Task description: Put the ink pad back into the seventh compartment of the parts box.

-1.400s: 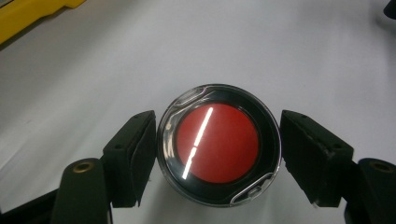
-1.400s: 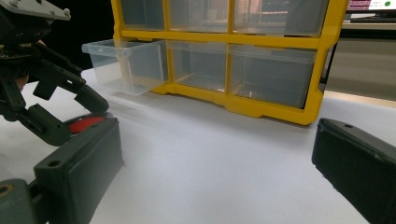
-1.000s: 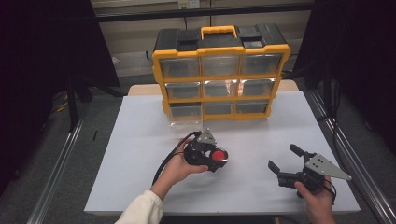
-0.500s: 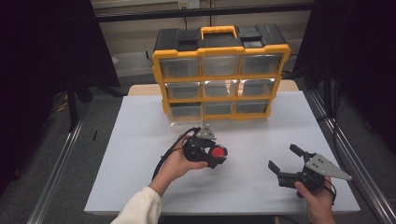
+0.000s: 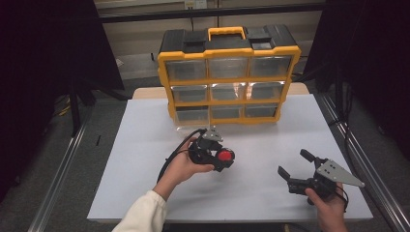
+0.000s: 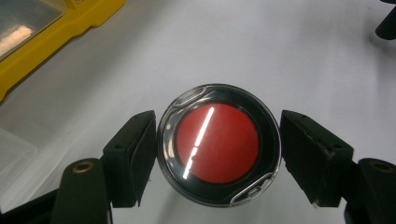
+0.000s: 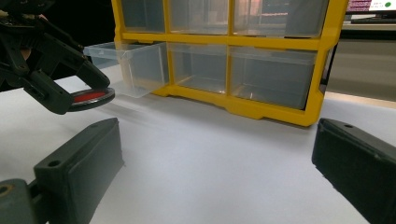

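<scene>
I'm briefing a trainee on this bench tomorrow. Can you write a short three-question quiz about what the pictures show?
1. True or false: the left tool has a round red-centred disc between its jaws.
2. Which drawer of the yellow organiser is pulled out? A) top right B) middle C) bottom left, by the high view
3. What, if anything, lies between the jaws of the right tool?

Key
1. True. In the left gripper view the disc sits between the pads, and in the right gripper view it is lifted off the white table.
2. C.
3. Nothing; its jaws stand apart over bare table.
</scene>
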A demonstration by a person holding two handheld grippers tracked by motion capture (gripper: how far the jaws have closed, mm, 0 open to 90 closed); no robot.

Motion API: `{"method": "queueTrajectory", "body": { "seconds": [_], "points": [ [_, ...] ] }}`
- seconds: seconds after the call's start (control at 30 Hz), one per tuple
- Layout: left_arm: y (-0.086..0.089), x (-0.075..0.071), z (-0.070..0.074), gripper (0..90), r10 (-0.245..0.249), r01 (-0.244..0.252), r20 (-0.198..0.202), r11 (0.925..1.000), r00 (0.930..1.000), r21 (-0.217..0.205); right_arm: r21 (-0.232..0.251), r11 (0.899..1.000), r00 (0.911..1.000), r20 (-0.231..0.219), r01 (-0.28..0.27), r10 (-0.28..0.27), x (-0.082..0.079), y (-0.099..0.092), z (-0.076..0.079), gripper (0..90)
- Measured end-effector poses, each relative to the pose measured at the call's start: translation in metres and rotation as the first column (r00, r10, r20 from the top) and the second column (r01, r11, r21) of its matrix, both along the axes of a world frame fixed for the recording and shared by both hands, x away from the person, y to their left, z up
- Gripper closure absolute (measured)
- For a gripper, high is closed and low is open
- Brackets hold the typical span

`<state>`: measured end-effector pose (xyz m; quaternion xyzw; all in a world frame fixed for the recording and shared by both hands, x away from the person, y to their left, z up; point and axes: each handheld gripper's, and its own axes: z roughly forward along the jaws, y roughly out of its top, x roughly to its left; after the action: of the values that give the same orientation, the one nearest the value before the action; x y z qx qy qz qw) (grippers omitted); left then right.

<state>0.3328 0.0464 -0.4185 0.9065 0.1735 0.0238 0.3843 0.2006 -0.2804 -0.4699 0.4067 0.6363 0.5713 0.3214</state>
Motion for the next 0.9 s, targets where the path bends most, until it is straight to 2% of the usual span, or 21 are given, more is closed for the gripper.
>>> {"method": "queueTrajectory", "body": {
  "seconds": [0.03, 0.1, 0.2, 0.27, 0.37, 0.4, 0.43, 0.47, 0.5, 0.53, 0.57, 0.6, 0.7, 0.77, 0.8, 0.83, 0.9],
  "points": [
    [-0.001, -0.001, 0.000, 29.3, 0.014, -0.014, -0.006, 0.9997, 0.9999, -0.020, 0.000, 1.000, 1.0000, 0.000, -0.001, 0.001, 0.000, 0.000, 0.000, 1.3],
    [0.000, 0.001, 0.003, 29.3, -0.006, 0.006, 0.001, 1.0000, 1.0000, 0.005, 0.000, 1.000, 1.0000, 0.000, -0.001, 0.001, 0.000, 0.000, 0.000, 1.3],
    [0.000, 0.002, 0.005, 29.3, -0.008, 0.008, 0.002, 0.9999, 1.0000, 0.007, 0.001, 1.000, 1.0000, -0.001, -0.001, 0.001, 0.000, 0.000, 0.000, 1.3],
    [-0.001, 0.001, 0.005, 29.3, 0.021, -0.021, -0.014, 0.9995, 0.9997, -0.024, -0.001, 1.000, 1.0000, -0.001, 0.001, -0.001, 0.000, 0.000, 0.000, 1.3],
    [0.002, 0.005, 0.008, 29.3, 0.001, -0.001, -0.004, 1.0000, 1.0000, 0.007, 0.001, 1.000, 1.0000, 0.000, 0.000, 0.000, 0.000, 0.000, 0.000, 1.3],
    [0.001, 0.004, 0.008, 29.3, 0.019, -0.019, -0.011, 0.9998, 0.9998, -0.009, 0.003, 1.000, 1.0000, 0.000, 0.000, 0.000, 0.000, 0.000, 0.000, 1.3],
    [0.002, 0.006, 0.009, 29.3, 0.007, -0.007, -0.004, 1.0000, 1.0000, 0.004, 0.001, 1.000, 1.0000, 0.000, -0.002, 0.002, 0.000, 0.000, 0.000, 1.3],
    [0.001, 0.005, 0.009, 29.3, 0.018, -0.018, -0.009, 0.9998, 0.9998, -0.012, 0.000, 1.000, 1.0000, -0.003, 0.003, -0.003, -0.001, 0.000, 0.000, 1.3],
    [0.002, 0.007, 0.010, 29.3, 0.003, -0.003, -0.002, 1.0000, 1.0000, 0.005, 0.002, 1.000, 1.0000, -0.004, 0.003, -0.003, -0.001, 0.000, 0.000, 1.3],
    [0.000, 0.005, 0.010, 29.3, 0.028, -0.028, -0.013, 0.9995, 0.9995, -0.017, 0.002, 1.000, 1.0000, -0.002, 0.002, -0.002, -0.001, 0.000, 0.000, 1.3],
    [0.001, 0.006, 0.012, 29.3, 0.016, -0.016, -0.006, 0.9999, 0.9999, -0.002, -0.002, 1.000, 1.0000, -0.003, -0.001, 0.001, -0.001, 0.000, 0.000, 1.3],
    [0.001, 0.007, 0.012, 29.3, 0.017, -0.017, -0.011, 0.9998, 0.9998, -0.014, -0.001, 1.000, 1.0000, -0.004, 0.000, 0.000, -0.001, 0.000, 0.000, 1.3],
    [0.001, 0.008, 0.014, 29.3, 0.022, -0.022, -0.009, 0.9997, 0.9997, -0.014, 0.000, 1.000, 1.0000, -0.001, 0.000, 0.000, -0.001, 0.000, 0.000, 1.3],
    [0.001, 0.009, 0.017, 29.3, 0.023, -0.023, -0.004, 0.9997, 0.9997, 0.002, -0.001, 1.000, 1.0000, -0.001, -0.002, 0.002, -0.001, -0.001, 0.000, 1.3],
    [0.001, 0.009, 0.017, 29.3, 0.020, -0.020, -0.002, 0.9998, 0.9998, 0.003, 0.000, 1.000, 1.0000, 0.000, 0.000, 0.000, -0.001, -0.001, 0.000, 1.3],
    [0.001, 0.010, 0.017, 29.3, 0.026, -0.026, -0.010, 0.9996, 0.9996, -0.014, 0.000, 1.000, 1.0000, 0.000, 0.000, 0.000, -0.001, -0.001, 0.000, 1.3],
    [0.001, 0.011, 0.019, 29.3, 0.025, -0.025, -0.005, 0.9996, 0.9997, -0.010, 0.000, 1.000, 1.0000, -0.001, 0.000, 0.000, -0.001, 0.000, 0.000, 1.3]
  ]
}}
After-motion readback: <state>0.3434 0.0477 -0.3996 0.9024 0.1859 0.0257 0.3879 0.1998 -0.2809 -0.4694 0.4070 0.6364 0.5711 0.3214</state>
